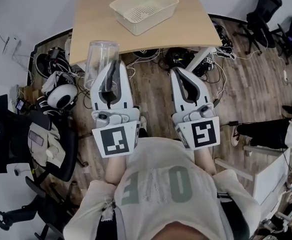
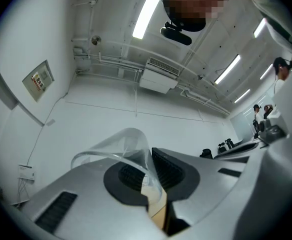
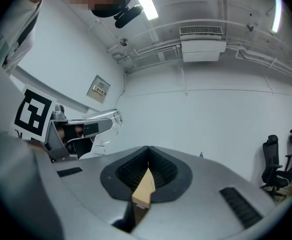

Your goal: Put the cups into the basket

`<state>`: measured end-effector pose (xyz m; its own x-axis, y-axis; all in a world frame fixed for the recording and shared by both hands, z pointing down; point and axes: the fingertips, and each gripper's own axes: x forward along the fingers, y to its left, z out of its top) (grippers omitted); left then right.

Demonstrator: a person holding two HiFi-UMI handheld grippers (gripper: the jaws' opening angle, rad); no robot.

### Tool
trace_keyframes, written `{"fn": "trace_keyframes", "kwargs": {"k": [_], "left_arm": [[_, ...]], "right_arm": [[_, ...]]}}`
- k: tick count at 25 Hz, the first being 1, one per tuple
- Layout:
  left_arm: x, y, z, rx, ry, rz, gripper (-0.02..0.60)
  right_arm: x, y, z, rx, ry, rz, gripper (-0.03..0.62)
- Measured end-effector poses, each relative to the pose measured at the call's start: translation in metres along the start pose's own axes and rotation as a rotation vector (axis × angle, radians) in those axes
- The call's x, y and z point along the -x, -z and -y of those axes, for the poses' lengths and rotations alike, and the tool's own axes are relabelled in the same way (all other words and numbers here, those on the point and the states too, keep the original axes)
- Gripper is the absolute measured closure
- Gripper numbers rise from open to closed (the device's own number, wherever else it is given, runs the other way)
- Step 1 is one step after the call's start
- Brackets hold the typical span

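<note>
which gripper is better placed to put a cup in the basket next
Left: the left gripper is shut on the clear cup by its wall, facing the basket on the table. The right gripper is shut with nothing in it.

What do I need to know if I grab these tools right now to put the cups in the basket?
Left tool: shut on the wall of a clear cup, held off the floor, short of the table.
Right tool: shut, nothing in it.
Basket: on the table ahead, and no cup shows inside.
Done: one cup is picked up.
Left: bring this cup over the basket and let it go inside. No other cups are in view, so look around for more afterwards.
</note>
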<state>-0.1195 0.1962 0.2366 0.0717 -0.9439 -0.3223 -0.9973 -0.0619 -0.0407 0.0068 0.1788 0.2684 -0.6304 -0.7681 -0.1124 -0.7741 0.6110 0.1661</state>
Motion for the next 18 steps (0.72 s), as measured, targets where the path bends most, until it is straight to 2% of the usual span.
{"fn": "trace_keyframes", "kwargs": {"k": [8, 13, 18], "left_arm": [[-0.057, 0.019, -0.053, 0.002, 0.02, 0.013, 0.546], [-0.084, 0.038, -0.061, 0.013, 0.025, -0.003, 0.547], [-0.117, 0.06, -0.056, 0.014, 0.022, -0.037, 0.547]], "right_arm": [[-0.077, 0.017, -0.003, 0.017, 0.001, -0.012, 0.597], [-0.101, 0.029, 0.006, -0.039, -0.002, -0.048, 0.596], [-0.129, 0.042, 0.034, -0.066, -0.014, -0.047, 0.596]]}}
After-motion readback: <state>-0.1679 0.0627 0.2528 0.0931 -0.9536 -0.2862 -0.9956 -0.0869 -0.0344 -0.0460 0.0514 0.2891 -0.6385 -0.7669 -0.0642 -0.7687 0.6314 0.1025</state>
